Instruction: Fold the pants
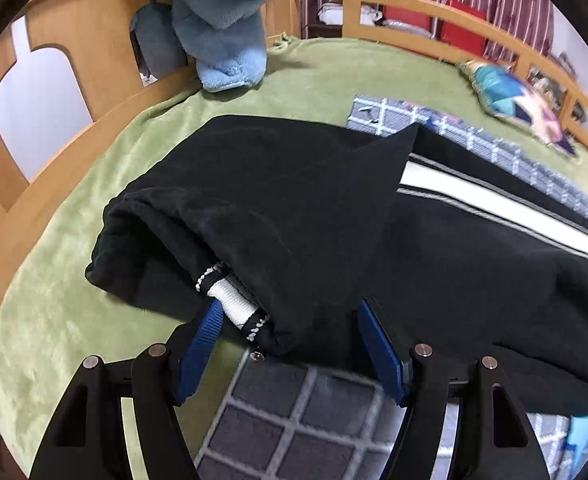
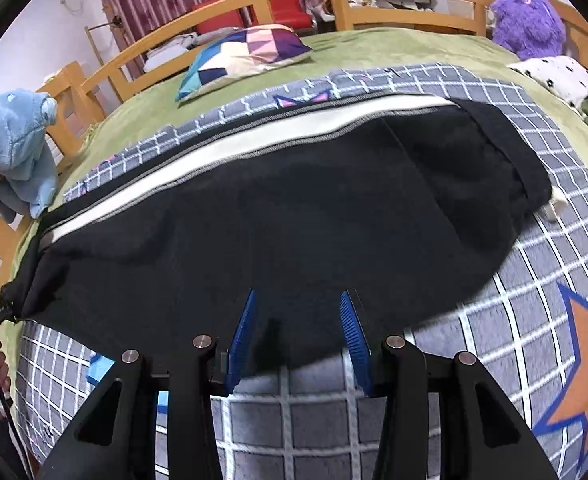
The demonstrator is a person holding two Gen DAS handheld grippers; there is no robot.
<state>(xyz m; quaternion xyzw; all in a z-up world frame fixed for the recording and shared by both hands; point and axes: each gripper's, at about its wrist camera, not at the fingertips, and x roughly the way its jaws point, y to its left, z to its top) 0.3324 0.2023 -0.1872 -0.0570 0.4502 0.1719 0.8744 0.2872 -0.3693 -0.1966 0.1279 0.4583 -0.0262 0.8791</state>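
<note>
Black pants (image 1: 294, 216) with a white side stripe (image 1: 494, 204) lie on a grey checked blanket (image 1: 294, 420) over a green bedspread (image 1: 73, 280). In the left wrist view the cuff end (image 1: 229, 300) is folded over, with white ribbing showing. My left gripper (image 1: 289, 312) is open, its blue pads (image 1: 201, 344) on either side of the cuff's near edge. In the right wrist view the pants (image 2: 294, 200) stretch across, waistband at the right. My right gripper (image 2: 298, 304) is open over the pants' near edge, pads (image 2: 243, 328) apart.
A blue plush toy (image 1: 221, 20) leans on the wooden bed rail (image 1: 73, 120); it also shows at left in the right wrist view (image 2: 17, 140). A patchwork pillow (image 2: 241, 56), a purple plush (image 2: 528, 20) and a spotted cloth (image 2: 566, 76) lie at the far side.
</note>
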